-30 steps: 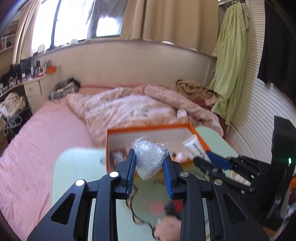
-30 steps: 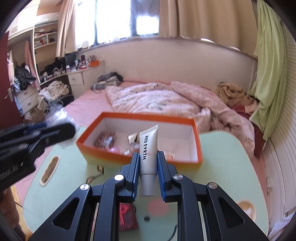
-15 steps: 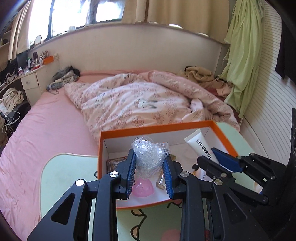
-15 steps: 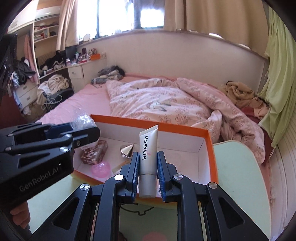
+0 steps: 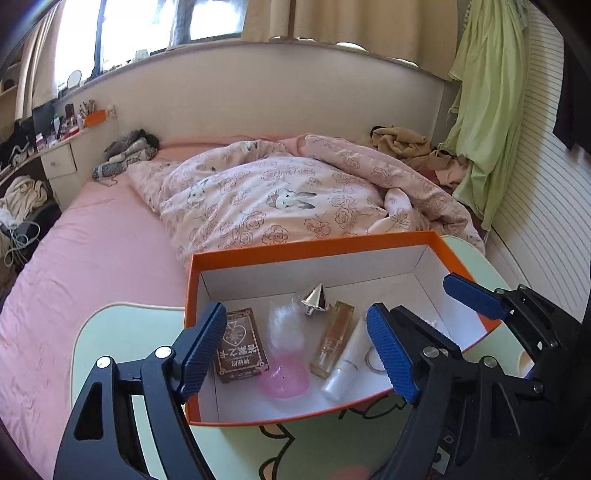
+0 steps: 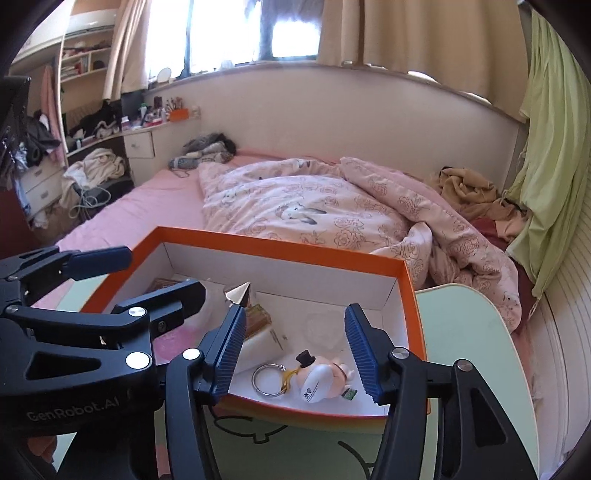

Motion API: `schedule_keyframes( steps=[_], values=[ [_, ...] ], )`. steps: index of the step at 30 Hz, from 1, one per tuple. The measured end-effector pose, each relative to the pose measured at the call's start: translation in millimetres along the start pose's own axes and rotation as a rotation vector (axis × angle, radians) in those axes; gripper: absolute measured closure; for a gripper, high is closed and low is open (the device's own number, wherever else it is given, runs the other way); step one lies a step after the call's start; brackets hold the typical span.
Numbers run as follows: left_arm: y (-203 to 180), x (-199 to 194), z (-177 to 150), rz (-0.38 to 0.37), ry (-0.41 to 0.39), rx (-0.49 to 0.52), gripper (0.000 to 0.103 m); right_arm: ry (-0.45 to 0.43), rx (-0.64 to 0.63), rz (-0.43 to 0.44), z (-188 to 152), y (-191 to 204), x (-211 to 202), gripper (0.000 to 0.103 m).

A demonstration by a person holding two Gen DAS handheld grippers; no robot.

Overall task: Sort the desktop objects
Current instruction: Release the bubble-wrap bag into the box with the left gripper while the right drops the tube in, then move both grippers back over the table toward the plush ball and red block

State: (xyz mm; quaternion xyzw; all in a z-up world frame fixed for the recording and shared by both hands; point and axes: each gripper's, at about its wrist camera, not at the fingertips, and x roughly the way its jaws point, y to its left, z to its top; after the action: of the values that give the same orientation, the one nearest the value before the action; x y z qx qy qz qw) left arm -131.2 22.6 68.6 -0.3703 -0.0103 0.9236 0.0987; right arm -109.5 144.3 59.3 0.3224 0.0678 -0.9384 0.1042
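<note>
Bedroom desk (image 5: 110,332), orange box (image 5: 314,247), "GenRobot.AI" on left hand-held gripper (image 5: 295,350), right hand-held gripper (image 6: 293,349), both spread, empty

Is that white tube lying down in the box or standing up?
Lying down: the white tube rests flat on the orange box's floor beside the gold bottle.

Beyond my table (image 5: 110,332) I see a bed with a pink sheet (image 5: 92,251), and a rumpled pink quilt (image 5: 280,199) printed with roses and rabbits lies across it. A heap of tan clothes (image 5: 410,147) sits at the far right of the bed, beside a green cloth (image 5: 487,110) hanging against the wall. Grey knitwear (image 6: 207,151) rests at the bed's far left corner. Beige curtains (image 6: 417,37) frame a bright window (image 6: 221,29), and a cluttered shelf (image 6: 147,122) runs along the left.
</note>
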Motion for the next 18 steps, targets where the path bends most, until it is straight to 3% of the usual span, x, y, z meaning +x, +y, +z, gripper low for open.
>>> schedule_keyframes(
  steps=[12,18],
  values=[
    [6.5,-30.1,-6.4,-0.008,-0.022,-0.027,0.024,-0.021,0.016,0.013,-1.3,-1.5,-21.6,0.048],
    [12.7,-70.8,-35.0,0.017,-0.042,-0.03,0.024,-0.038,0.049,-0.01,-25.1,-10.0,-60.6,0.048]
  ],
)
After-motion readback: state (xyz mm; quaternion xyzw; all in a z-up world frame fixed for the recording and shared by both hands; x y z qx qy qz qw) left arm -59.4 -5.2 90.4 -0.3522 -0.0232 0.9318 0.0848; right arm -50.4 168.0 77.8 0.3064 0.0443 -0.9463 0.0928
